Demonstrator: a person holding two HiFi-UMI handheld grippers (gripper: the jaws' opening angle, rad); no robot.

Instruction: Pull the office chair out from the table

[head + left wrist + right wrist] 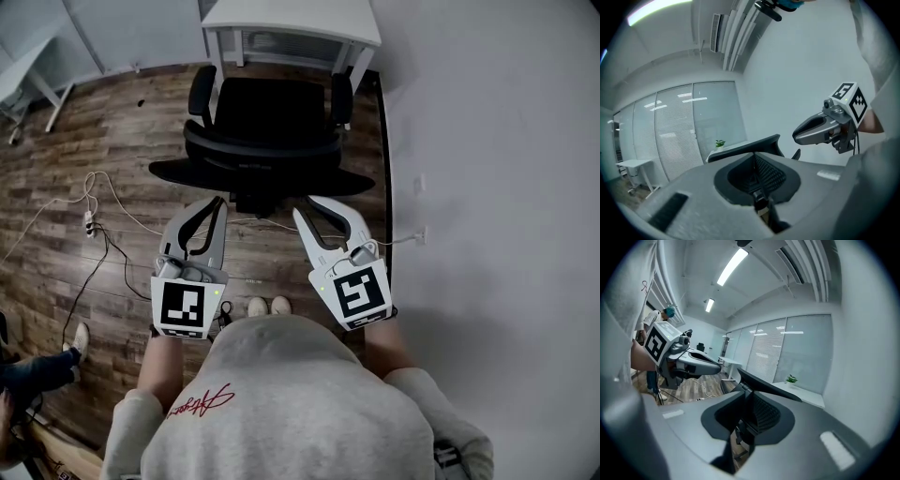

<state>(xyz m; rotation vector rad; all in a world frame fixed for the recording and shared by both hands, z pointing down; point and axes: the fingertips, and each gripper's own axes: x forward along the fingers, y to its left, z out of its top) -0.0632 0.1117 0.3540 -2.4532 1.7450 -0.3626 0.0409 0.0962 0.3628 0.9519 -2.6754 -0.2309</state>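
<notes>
My left gripper [221, 201] sits jaws-together at the top edge of the black mesh office chair [267, 122]. My right gripper [302, 202] pinches that edge, I judge, for purchase to drag it from the white table [291, 23].

table [292, 21]: cut by the top edge of the head view, only the near strip and two legs show. chair [267, 141]: underside masked by seat and back in that view. left gripper [218, 201]: jaws read as together, but the jaw bodies mask the tips in its own view, so can't tell if the chair rim is pinched. right gripper [302, 208]: tips lost against the rim in its view; closed on it or just in front, can't tell. second table [21, 73], upper left: clipped by the frame. bystander's leg [33, 370], lower left: rest is out of frame. shoes [268, 306]: toes only, sweatshirt [281, 394] covers the rest. plant [720, 143]: too small for detail.
</notes>
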